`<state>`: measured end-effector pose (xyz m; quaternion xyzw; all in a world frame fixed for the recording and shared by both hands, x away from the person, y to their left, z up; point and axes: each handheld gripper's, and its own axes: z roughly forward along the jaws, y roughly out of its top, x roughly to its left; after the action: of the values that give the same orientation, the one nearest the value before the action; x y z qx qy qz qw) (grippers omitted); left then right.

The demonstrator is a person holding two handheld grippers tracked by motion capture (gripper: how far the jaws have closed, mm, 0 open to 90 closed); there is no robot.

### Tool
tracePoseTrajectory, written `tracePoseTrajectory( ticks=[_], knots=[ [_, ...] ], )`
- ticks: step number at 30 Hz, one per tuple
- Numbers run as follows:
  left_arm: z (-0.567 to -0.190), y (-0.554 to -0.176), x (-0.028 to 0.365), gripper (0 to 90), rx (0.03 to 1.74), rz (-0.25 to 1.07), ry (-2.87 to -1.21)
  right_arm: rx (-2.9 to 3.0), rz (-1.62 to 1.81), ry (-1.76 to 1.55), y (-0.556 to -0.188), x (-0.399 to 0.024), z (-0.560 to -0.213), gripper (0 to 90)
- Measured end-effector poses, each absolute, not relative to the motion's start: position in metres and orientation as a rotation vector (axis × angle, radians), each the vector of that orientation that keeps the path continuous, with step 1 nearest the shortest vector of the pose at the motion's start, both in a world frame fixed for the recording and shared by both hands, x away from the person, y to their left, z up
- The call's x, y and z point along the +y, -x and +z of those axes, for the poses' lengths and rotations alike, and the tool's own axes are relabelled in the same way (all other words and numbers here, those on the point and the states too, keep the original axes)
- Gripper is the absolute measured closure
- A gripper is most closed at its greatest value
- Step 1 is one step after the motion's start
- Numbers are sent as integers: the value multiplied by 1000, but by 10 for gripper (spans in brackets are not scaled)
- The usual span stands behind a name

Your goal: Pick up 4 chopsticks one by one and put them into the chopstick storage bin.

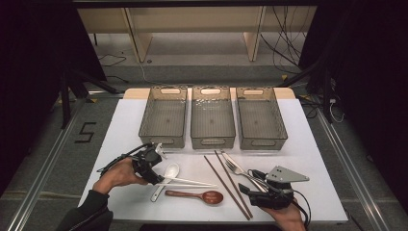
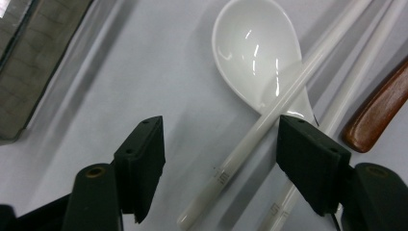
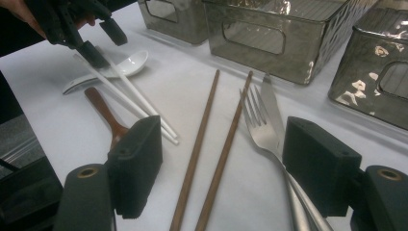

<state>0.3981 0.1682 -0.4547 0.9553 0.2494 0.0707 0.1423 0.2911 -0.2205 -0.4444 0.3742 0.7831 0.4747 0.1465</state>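
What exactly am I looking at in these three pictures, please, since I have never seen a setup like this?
A person sits at a white table and holds a hand-held two-jaw tool in each hand. One picture looks down from above; the other two come from small cameras riding on each tool, looking along its black jaws.

On the table stand three smoky see-through plastic bins in a row. Nearer the person lie a white ceramic soup spoon, a pair of white chopsticks, a brown wooden spoon, a pair of brown wooden chopsticks, and a metal fork beside a metal knife.

The left gripper is open around one white chopstick, not yet pinching it. The right gripper is open over the brown chopsticks, holding nothing.
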Motion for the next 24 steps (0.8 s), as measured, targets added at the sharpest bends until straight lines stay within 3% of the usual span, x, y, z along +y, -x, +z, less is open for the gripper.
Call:
tracePoseTrajectory(
  ticks=[24],
  knots=[
    [-454,-397,162,687,470,170,-2906,2256,1360,-1080,-292,-221,-445,315]
  ],
)
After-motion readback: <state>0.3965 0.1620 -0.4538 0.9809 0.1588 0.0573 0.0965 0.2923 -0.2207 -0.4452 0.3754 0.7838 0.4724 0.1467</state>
